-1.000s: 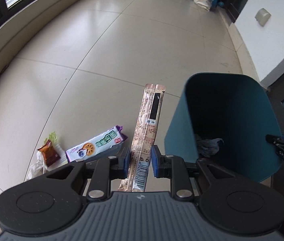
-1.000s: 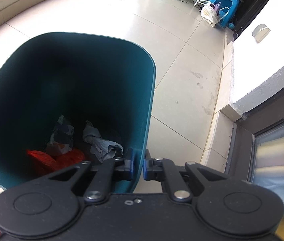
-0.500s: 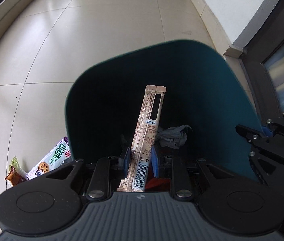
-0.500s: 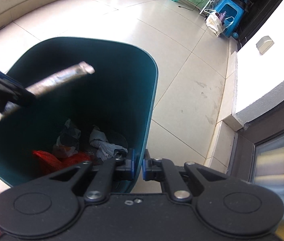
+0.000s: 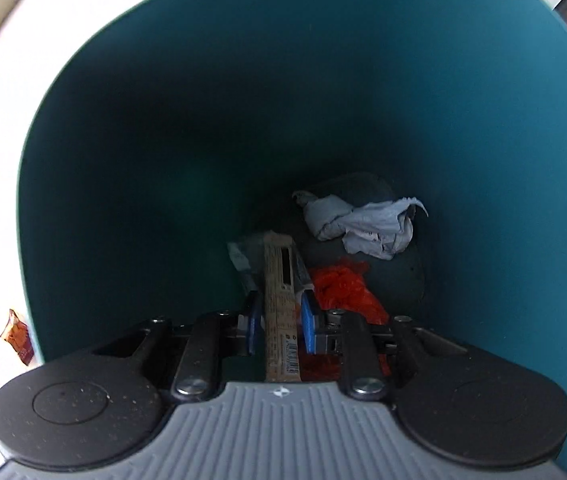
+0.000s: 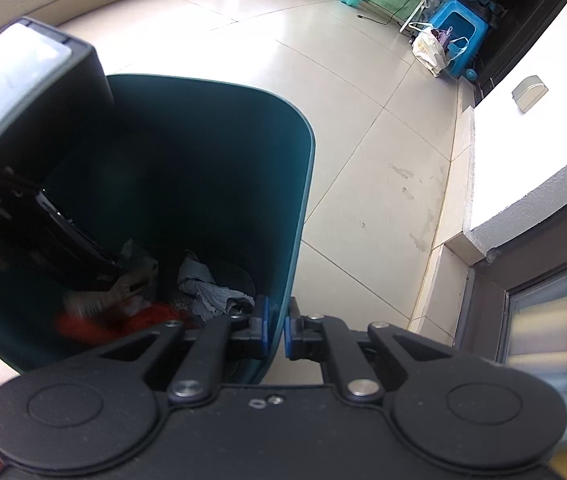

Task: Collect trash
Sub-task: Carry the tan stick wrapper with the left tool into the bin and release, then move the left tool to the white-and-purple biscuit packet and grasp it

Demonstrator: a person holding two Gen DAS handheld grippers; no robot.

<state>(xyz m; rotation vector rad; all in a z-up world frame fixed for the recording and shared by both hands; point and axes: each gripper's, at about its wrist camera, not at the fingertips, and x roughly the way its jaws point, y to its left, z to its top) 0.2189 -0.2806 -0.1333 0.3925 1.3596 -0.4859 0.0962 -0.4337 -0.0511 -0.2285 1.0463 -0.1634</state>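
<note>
My left gripper (image 5: 281,320) is deep inside the teal trash bin (image 5: 163,120). Its jaws stand a little apart around a long beige wrapper (image 5: 279,300), with gaps showing on both sides of it. The wrapper points down at the bin's bottom, where crumpled grey paper (image 5: 363,224) and red plastic (image 5: 343,288) lie. My right gripper (image 6: 276,328) is shut on the bin's rim (image 6: 303,184) at its near right side. The left gripper's body (image 6: 23,140) shows inside the bin in the right wrist view.
A small brown snack packet (image 5: 17,336) lies on the tiled floor left of the bin. A white wall ledge (image 6: 523,160) and a dark door frame stand to the right. A blue stool (image 6: 455,32), a plastic bag and a green bottle are far back.
My left gripper has moved from over the floor into the bin with the wrapper. Its jaws have loosened around the wrapper. The right gripper has kept its hold on the rim.
</note>
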